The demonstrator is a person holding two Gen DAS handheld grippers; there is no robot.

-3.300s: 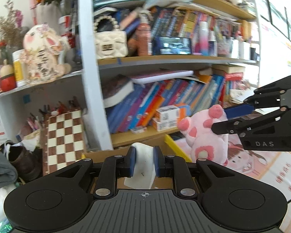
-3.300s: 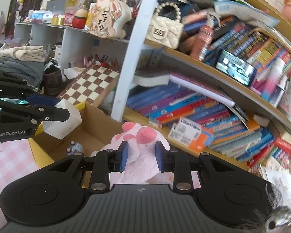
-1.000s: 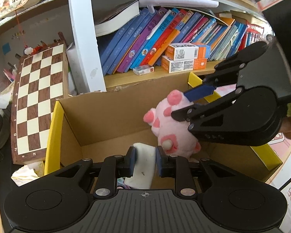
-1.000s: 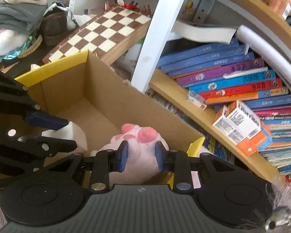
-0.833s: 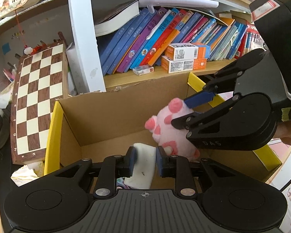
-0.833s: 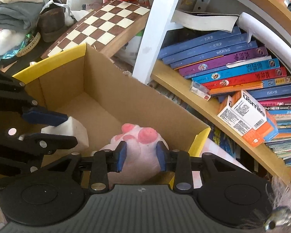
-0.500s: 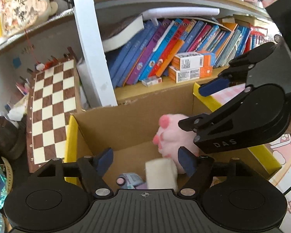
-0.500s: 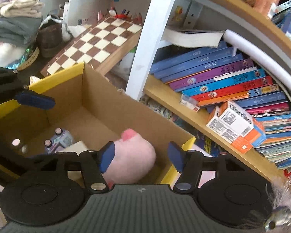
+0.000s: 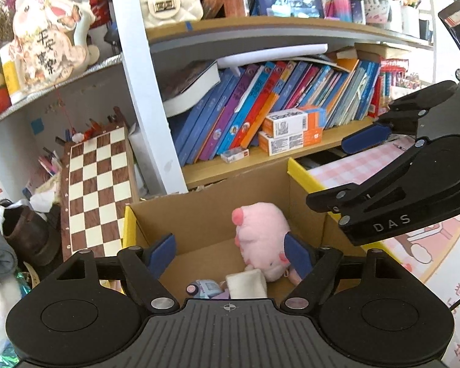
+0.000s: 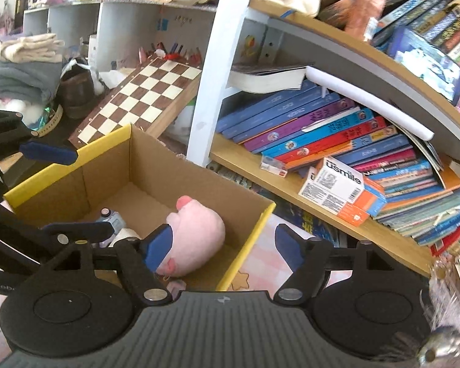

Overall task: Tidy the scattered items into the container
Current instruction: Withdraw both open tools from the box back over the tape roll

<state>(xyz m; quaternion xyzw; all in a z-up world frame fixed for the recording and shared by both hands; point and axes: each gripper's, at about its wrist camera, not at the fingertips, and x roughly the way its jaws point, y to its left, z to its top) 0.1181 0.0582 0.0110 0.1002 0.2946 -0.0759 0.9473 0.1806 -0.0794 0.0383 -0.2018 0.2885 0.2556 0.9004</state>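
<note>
An open cardboard box point(image 9: 199, 211) with yellow flap edges stands below me; it also shows in the right wrist view point(image 10: 113, 165). Inside lie a pink plush pig point(image 9: 260, 236), a white foam block point(image 9: 245, 283) and a small bluish toy point(image 9: 204, 288). The pig point(image 10: 196, 230) and the toy point(image 10: 112, 217) show in the right wrist view too. My left gripper point(image 9: 230, 254) is open and empty above the box. My right gripper point(image 10: 222, 247) is open and empty above the box's right edge; it also shows in the left wrist view point(image 9: 383, 159).
A bookshelf point(image 9: 260, 116) full of leaning books and orange-white cartons point(image 9: 291, 128) stands behind the box. A chessboard point(image 9: 95, 190) leans to the left, beside a brown shoe point(image 9: 27, 233) and folded clothes. A pink checked cloth point(image 9: 358, 165) lies right of the box.
Both grippers lowered into the box, opened and let go of the foam block and the plush pig, which now lie in the box. Both grippers have since risen and pulled back.
</note>
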